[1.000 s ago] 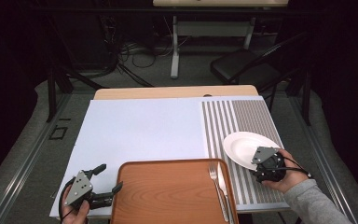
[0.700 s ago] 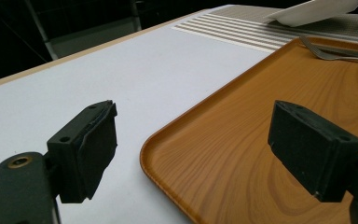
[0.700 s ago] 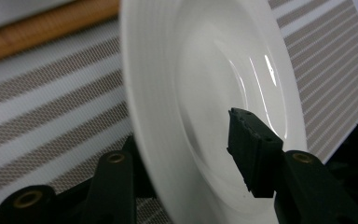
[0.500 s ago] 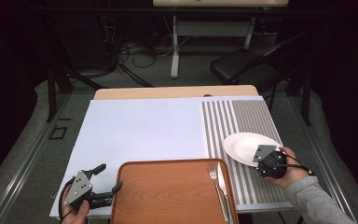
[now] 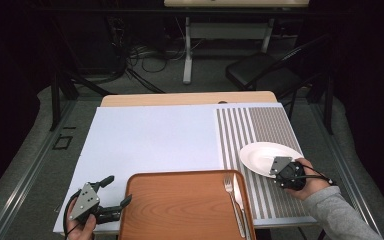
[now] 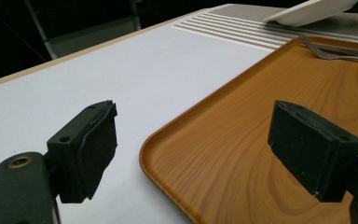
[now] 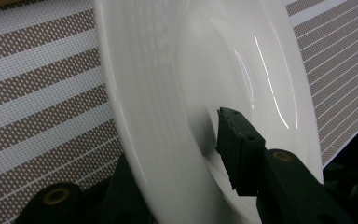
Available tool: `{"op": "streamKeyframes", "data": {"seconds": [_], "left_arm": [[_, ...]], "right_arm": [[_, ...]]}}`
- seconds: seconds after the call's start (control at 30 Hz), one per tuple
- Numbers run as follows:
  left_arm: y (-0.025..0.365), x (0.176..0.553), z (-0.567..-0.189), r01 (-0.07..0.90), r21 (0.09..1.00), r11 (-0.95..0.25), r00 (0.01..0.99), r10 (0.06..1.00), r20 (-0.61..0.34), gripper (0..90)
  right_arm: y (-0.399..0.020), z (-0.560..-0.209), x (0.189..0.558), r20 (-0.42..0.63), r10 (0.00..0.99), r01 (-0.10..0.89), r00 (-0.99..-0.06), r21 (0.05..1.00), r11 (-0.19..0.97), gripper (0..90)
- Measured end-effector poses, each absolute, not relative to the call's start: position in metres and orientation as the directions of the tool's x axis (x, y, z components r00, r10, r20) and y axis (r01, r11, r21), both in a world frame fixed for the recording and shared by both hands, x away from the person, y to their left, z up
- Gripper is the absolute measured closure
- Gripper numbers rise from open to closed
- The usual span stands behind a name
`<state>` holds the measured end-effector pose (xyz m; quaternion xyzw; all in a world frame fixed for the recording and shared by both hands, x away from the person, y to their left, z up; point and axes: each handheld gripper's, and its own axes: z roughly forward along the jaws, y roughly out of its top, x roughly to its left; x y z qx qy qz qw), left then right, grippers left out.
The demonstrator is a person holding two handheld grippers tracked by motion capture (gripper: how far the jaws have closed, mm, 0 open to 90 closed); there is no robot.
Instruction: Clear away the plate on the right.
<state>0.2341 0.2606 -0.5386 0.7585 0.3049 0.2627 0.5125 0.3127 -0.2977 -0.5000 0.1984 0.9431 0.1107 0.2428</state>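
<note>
Right hand [image 5: 314,184] reaches in from the bench's near right corner, wrist angled inward, its right gripper [image 5: 283,171] at the near rim of the round white ceramic plate [image 5: 262,155] on the striped mat [image 5: 260,131]. Its jaws have just been closing, one above the rim, one beneath; rim between them, contact looks made. Left hand [image 5: 80,227] rests low at near left; left gripper [image 5: 114,196] level, jaws wide, holding nothing, straddling the corner of the brown wooden tray [image 5: 180,205].

I can read no text, label, brand, number or sign in any of my three views. The striped mat [image 5: 260,130], white plate [image 5: 262,155] and wooden tray [image 5: 180,205] bear patterns only, no lettering.
</note>
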Motion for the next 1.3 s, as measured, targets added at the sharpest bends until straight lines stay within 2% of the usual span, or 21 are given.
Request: {"op": "streamKeyframes", "data": {"seconds": [0.2,0.23,0.6,0.77,1.3], "left_arm": [[0.261,0.234,-0.539,0.193,0.938,-0.288,0.676,0.732,0.086,15.7],[0.261,0.234,-0.539,0.193,0.938,-0.289,0.676,0.732,0.087,15.7],[0.262,0.234,-0.539,0.192,0.938,-0.287,0.675,0.732,0.086,15.7],[0.262,0.234,-0.539,0.193,0.938,-0.288,0.675,0.732,0.086,15.7],[0.261,0.234,-0.539,0.196,0.937,-0.289,0.673,0.735,0.086,15.7]], "right_arm": [[-0.295,-0.501,0.311,-0.434,0.389,0.293,-0.812,0.274,0.916,70.4],[-0.294,-0.499,0.311,-0.436,0.377,0.294,-0.817,0.247,0.923,71.1],[-0.294,-0.498,0.308,-0.471,0.362,0.258,-0.805,0.271,0.927,80.4],[-0.291,-0.500,0.305,-0.502,0.341,0.231,-0.795,0.269,0.935,80.8],[-0.291,-0.479,0.296,-0.469,0.358,0.200,-0.808,0.352,0.914,80.8]]}}
